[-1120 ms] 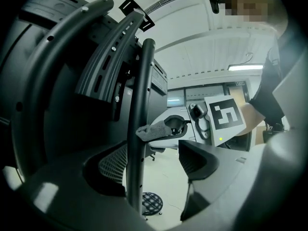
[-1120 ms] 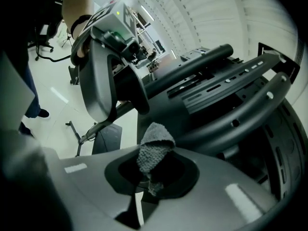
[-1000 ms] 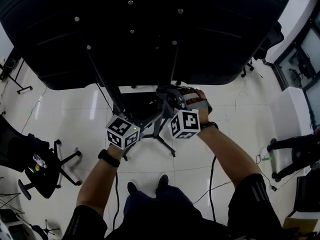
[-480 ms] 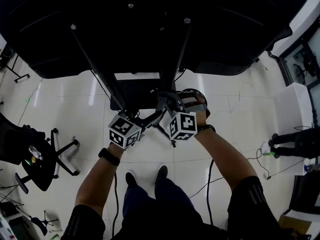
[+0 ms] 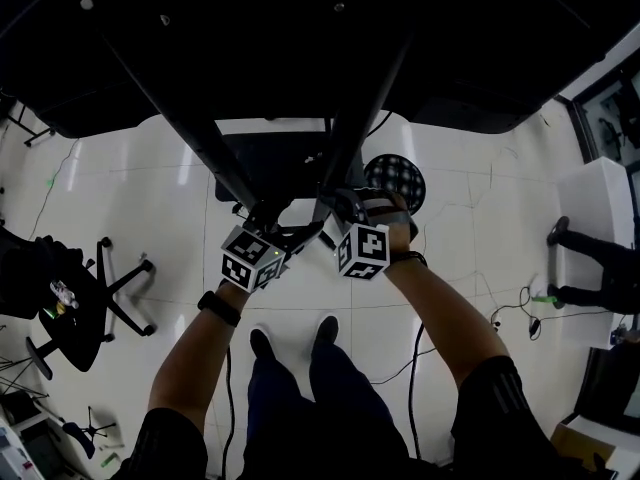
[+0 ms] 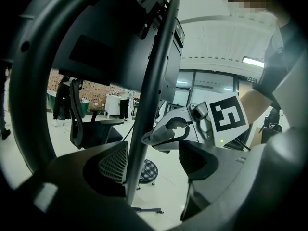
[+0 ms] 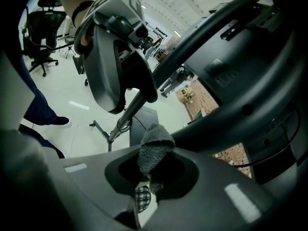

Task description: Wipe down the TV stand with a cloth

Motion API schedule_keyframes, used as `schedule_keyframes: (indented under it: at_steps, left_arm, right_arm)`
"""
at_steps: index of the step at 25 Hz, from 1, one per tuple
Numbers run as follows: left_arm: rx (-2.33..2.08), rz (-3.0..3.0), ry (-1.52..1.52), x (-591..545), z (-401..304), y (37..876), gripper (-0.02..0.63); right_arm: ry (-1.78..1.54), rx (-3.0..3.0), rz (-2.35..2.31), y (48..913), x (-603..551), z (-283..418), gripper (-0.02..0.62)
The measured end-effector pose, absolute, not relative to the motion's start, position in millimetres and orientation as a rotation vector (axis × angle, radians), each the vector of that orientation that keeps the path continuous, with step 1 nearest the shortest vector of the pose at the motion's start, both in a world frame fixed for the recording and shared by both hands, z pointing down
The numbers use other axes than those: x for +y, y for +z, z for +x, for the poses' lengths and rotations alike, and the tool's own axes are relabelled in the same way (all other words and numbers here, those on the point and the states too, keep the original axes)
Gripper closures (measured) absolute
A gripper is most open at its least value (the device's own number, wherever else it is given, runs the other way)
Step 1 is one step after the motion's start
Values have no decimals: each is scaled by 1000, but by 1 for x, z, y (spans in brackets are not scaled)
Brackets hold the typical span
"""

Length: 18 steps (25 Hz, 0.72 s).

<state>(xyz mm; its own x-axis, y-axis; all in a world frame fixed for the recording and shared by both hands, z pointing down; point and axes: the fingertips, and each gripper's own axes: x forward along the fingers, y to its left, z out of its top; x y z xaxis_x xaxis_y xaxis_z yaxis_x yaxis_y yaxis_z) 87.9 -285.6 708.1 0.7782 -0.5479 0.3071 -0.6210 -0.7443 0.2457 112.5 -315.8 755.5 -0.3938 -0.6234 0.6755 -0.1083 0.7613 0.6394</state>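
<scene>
The person is standing behind the TV (image 5: 300, 28) and looking steeply down past its dark back. The TV stand (image 5: 200, 133) is sloping down from it toward the white floor (image 5: 470, 238) on two dark legs that are drawing together near the grippers.

The right gripper (image 7: 151, 171) is holding the grey cloth (image 7: 155, 146). Its fingers are clamping together on the lower part of the fabric, and the bunched top is sticking up past the tips. That tuft is lying right against a thick dark bar (image 7: 216, 119) of the stand (whether it is pressing on the bar or only just beside it is hard to tell). From the left gripper view, the cloth is showing as a grey wad at the tips of the right gripper, close to the stand.

The left gripper (image 6: 154, 160) is carrying nothing. Its fingers are spreading wide, and a slim pole (image 6: 149, 95) of the stand is running up between them. The pole is sitting close against the left finger (image 6: 113, 165), with a clear gap on the other side.

In the head view, both marker cubes are sitting side by side low on the stand, just above the person's shoes (image 5: 262, 343). A round black stool (image 5: 397, 178) is standing on the floor just beyond the right gripper. An office chair (image 5: 75, 303) is standing well off to the left.
</scene>
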Motion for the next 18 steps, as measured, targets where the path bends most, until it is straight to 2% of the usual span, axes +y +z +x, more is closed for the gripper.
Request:
schedule_keyframes:
  at_steps: [18]
  left_arm:
    - [-865,2507,368,-284,80,845,245]
  right_arm:
    - [-493,-1866,452,923,-315,109,552]
